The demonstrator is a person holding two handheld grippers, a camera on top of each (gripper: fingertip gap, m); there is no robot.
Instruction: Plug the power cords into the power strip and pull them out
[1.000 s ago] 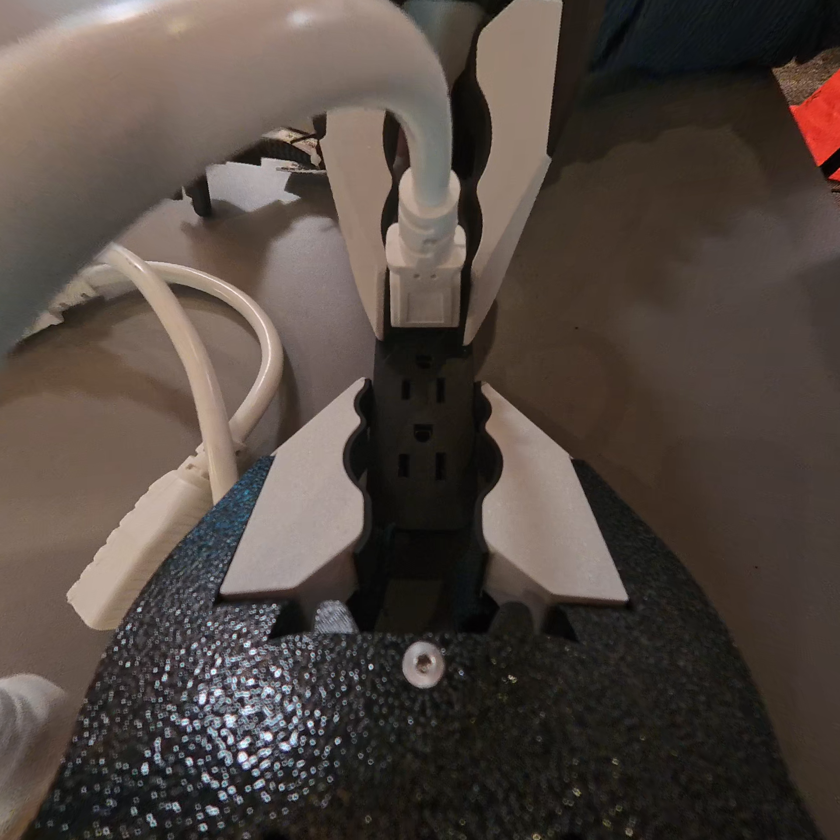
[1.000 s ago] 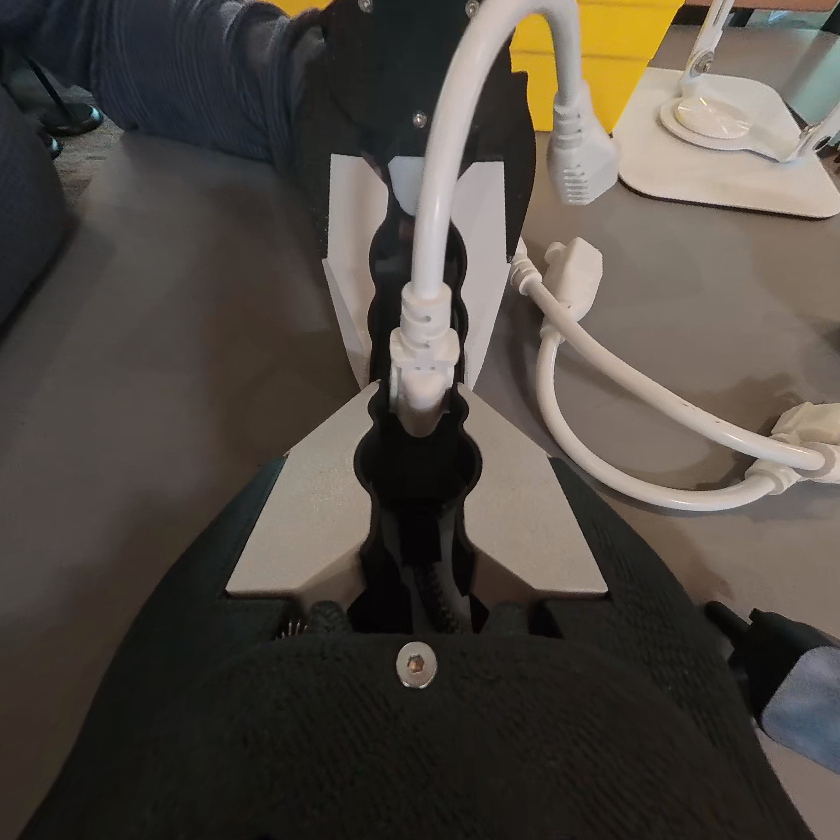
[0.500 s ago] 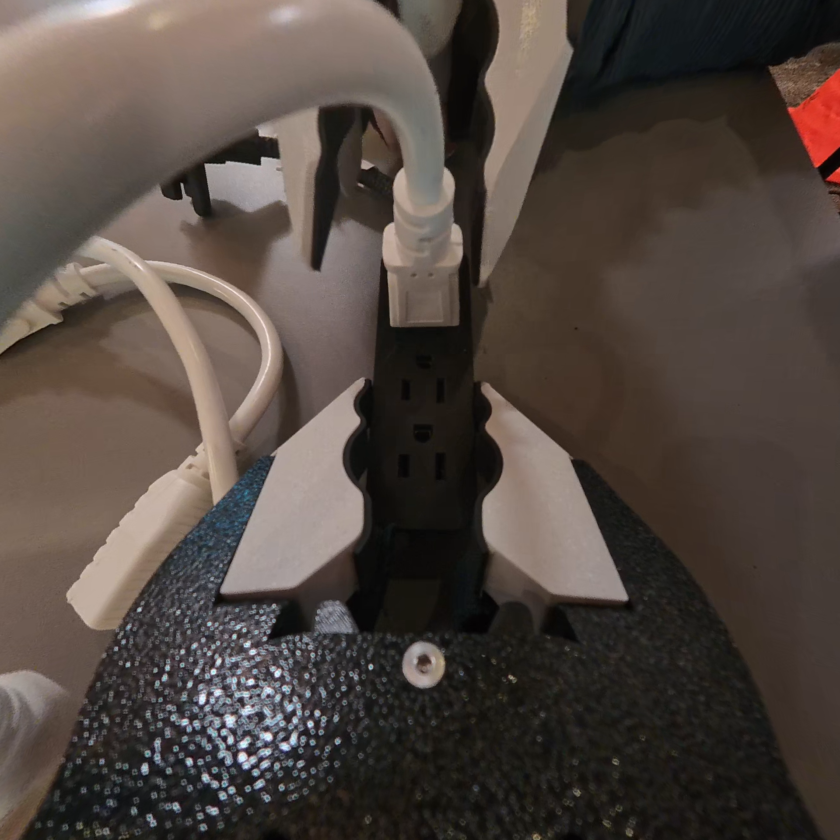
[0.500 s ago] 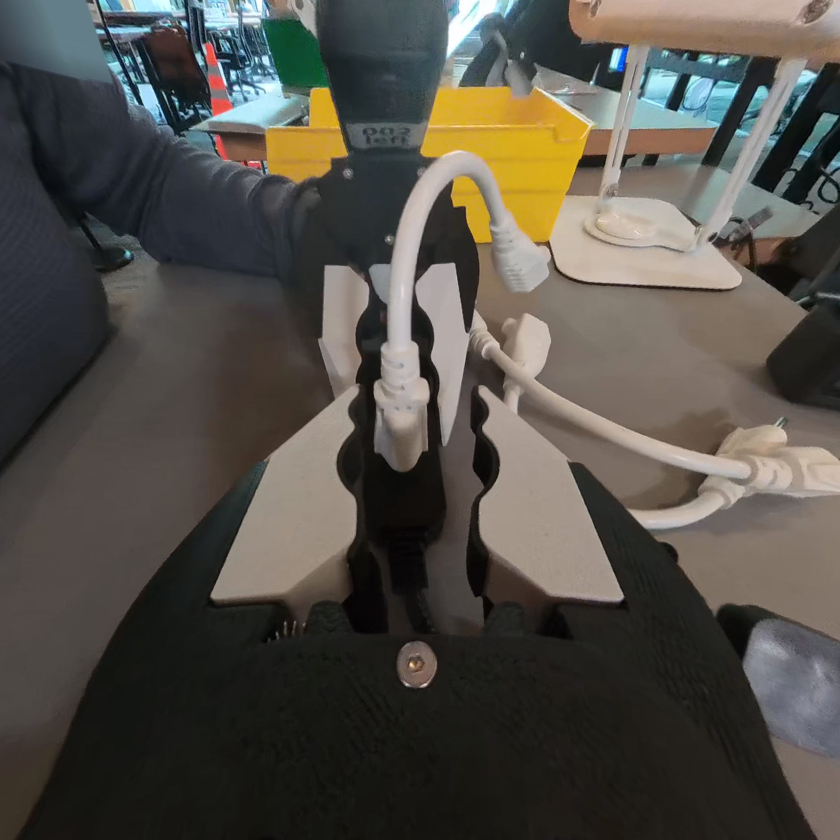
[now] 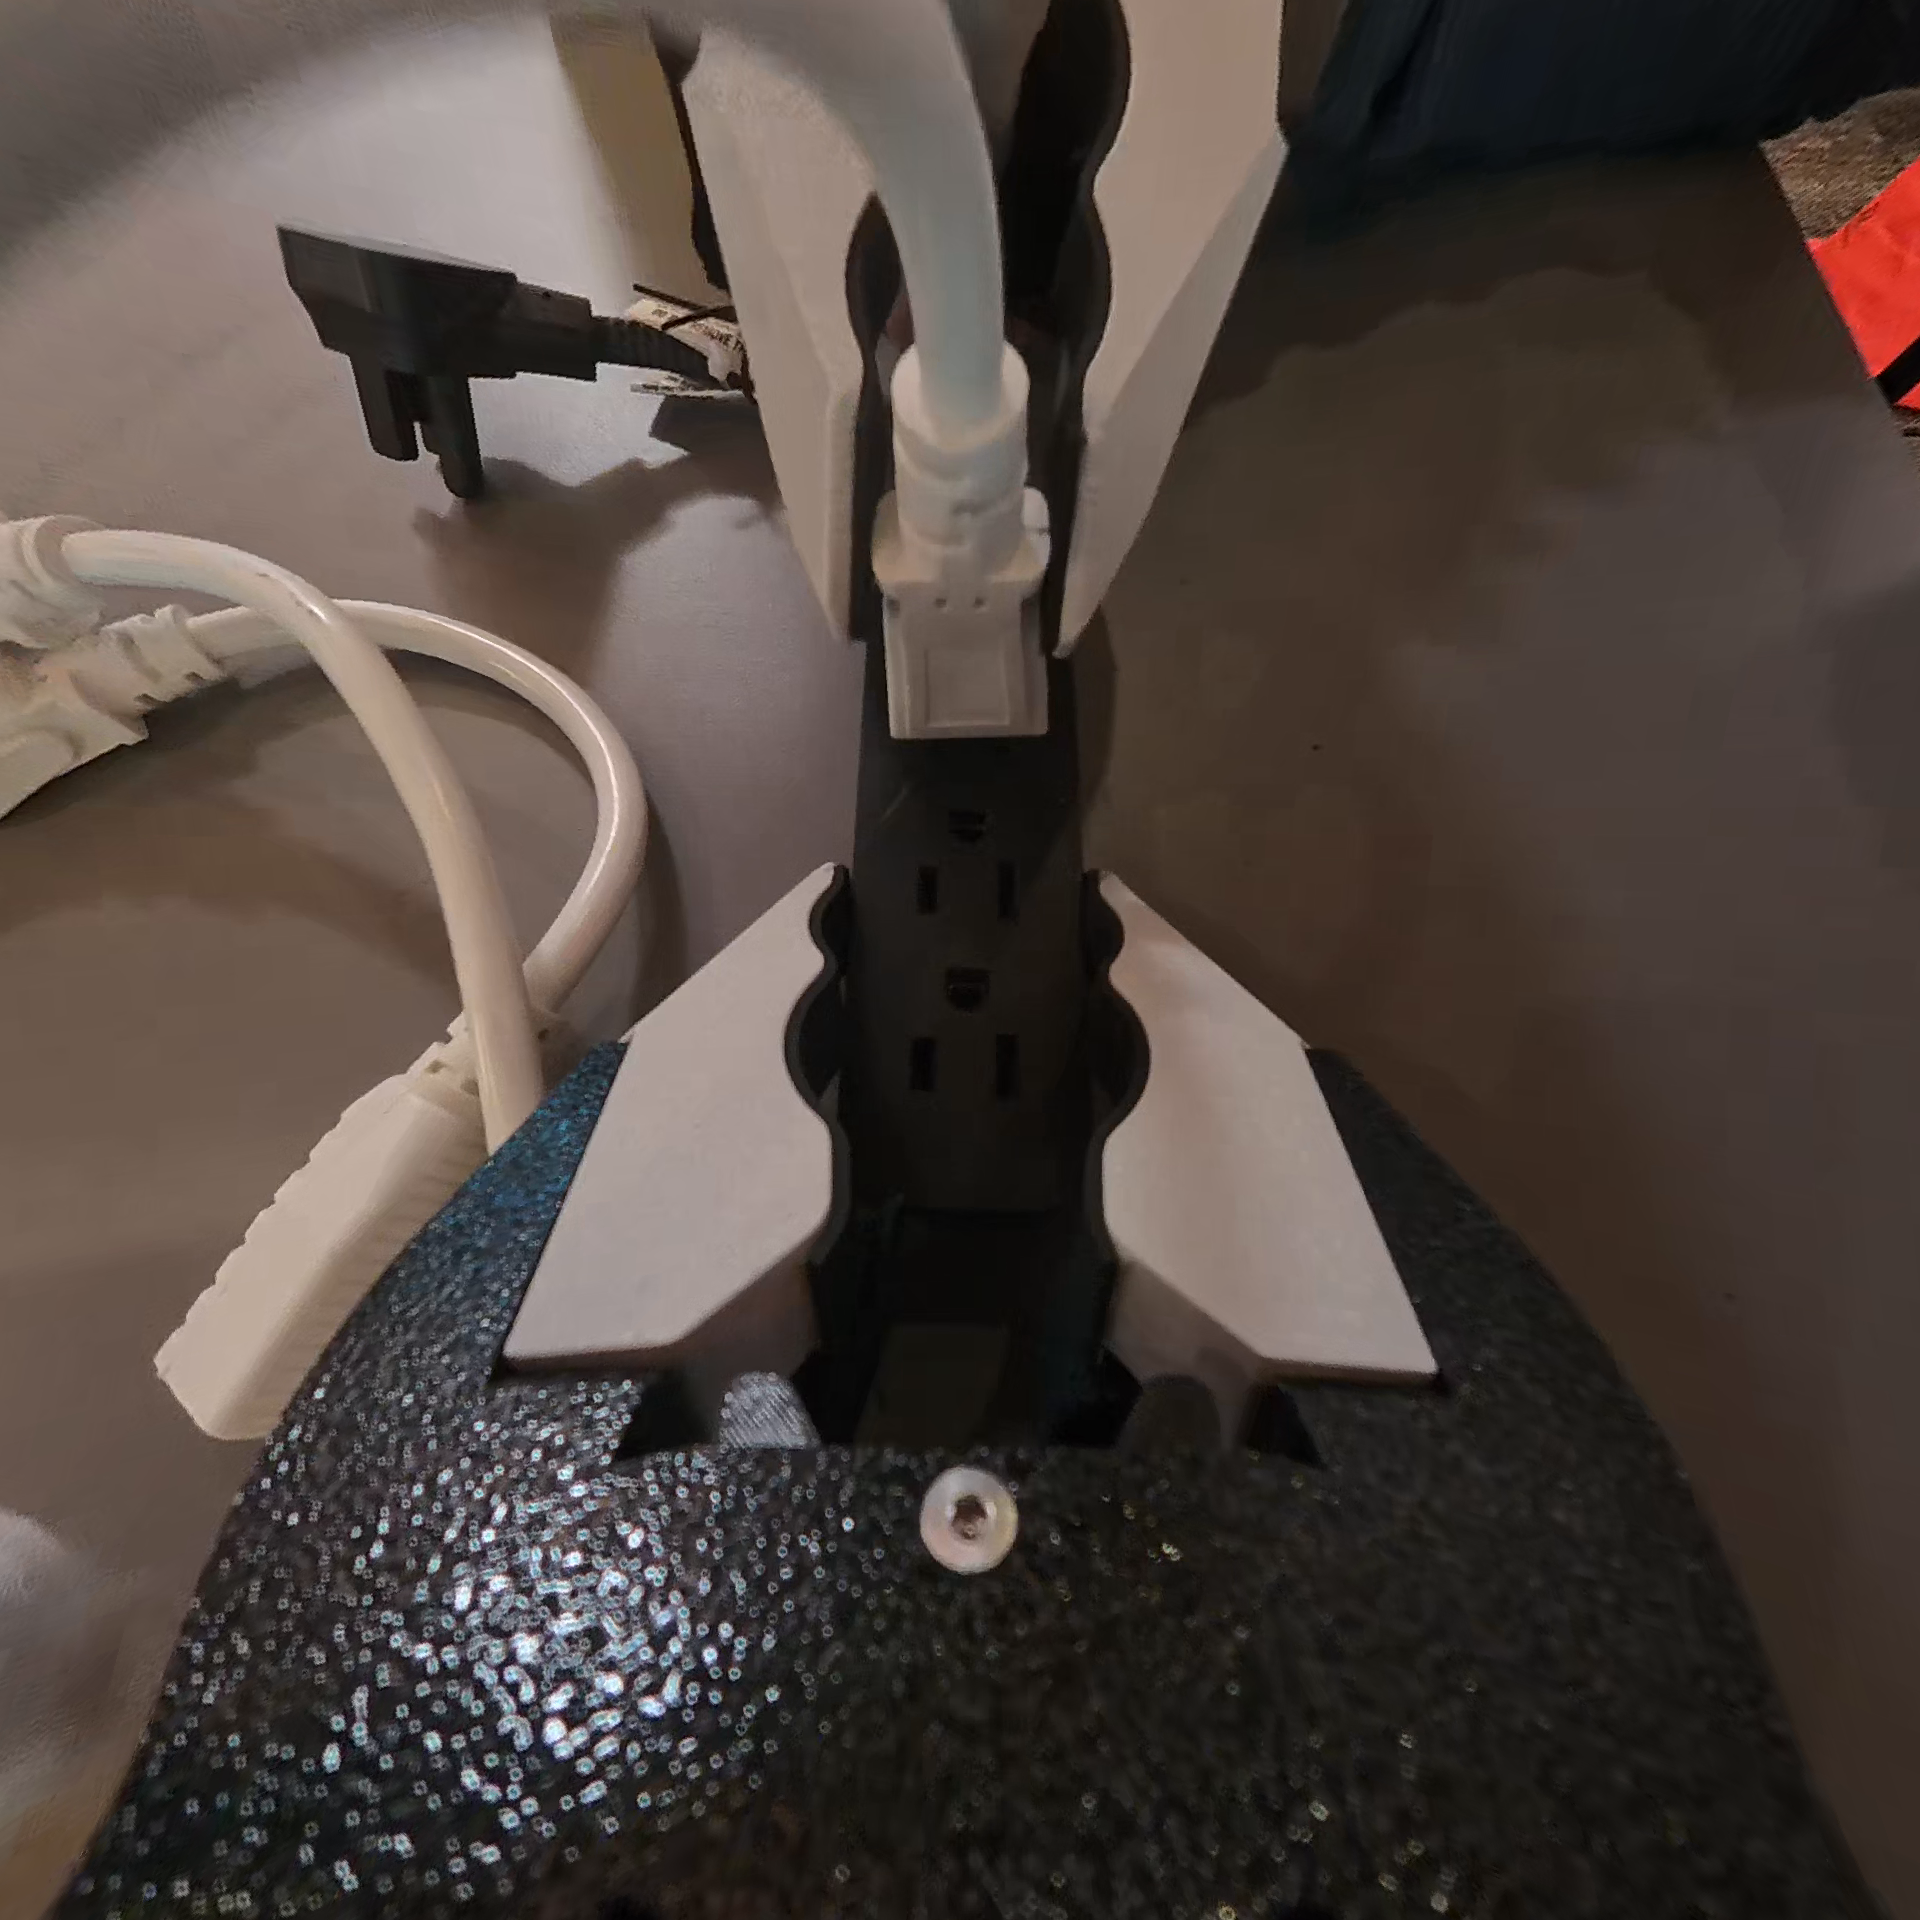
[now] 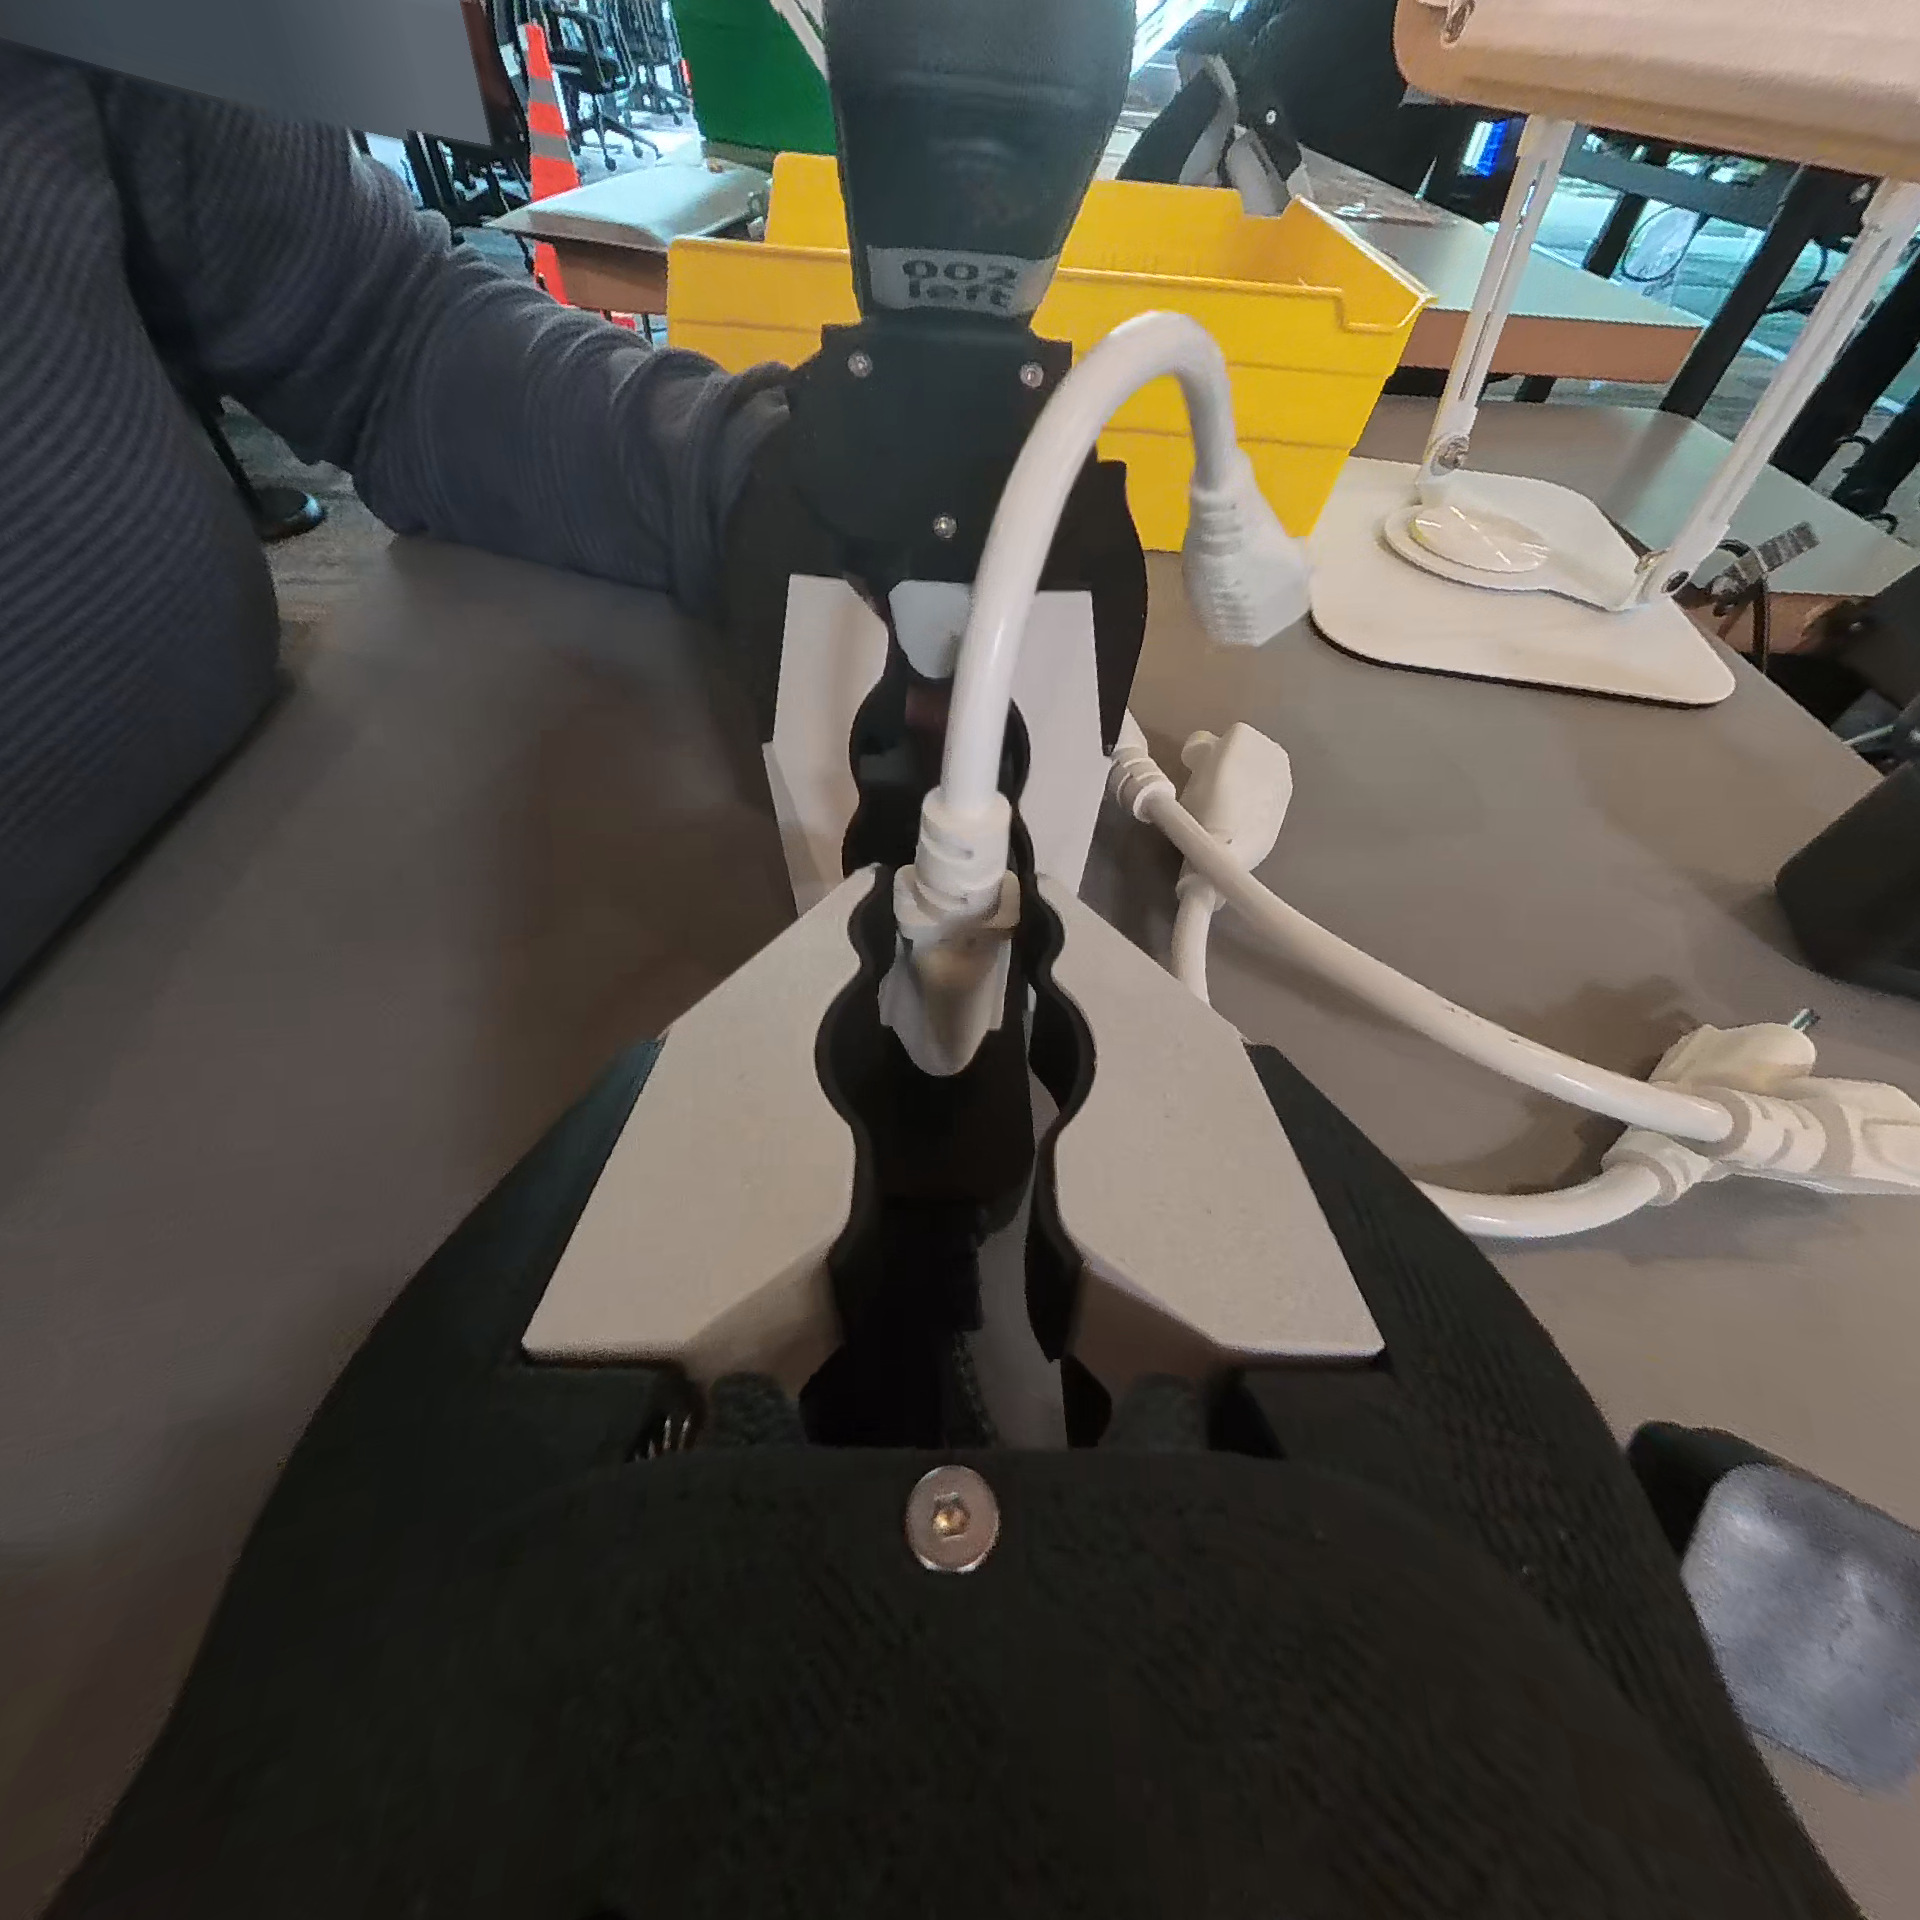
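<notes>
My left gripper (image 5: 966, 904) is shut on the near end of a black power strip (image 5: 966, 1039) lying on the grey table (image 5: 1507, 935). A white plug (image 5: 961, 644) sits in an outlet at the strip's far end. My right gripper (image 6: 956, 935) is shut on this plug (image 6: 945, 997) from above, and its white fingers (image 5: 800, 395) flank the plug in the left wrist view. The plug's short white cord (image 6: 997, 582) arcs up, and its other end (image 6: 1236, 561) hangs free. Two outlets nearer my left gripper are empty.
More white cords with plugs lie beside the strip (image 5: 488, 790), also seen in the right wrist view (image 6: 1403, 1039). The strip's black plug (image 5: 416, 312) lies behind. A yellow bin (image 6: 1226, 343), a white lamp base (image 6: 1507, 603) and a person's sleeve (image 6: 436, 416) are farther off. Tip to tip, the grippers are about 5 cm apart.
A second ago my right gripper was shut on the plug. It then opened and drew back, and has now come back down and shut on the plug again. The left gripper and strip stayed still.
</notes>
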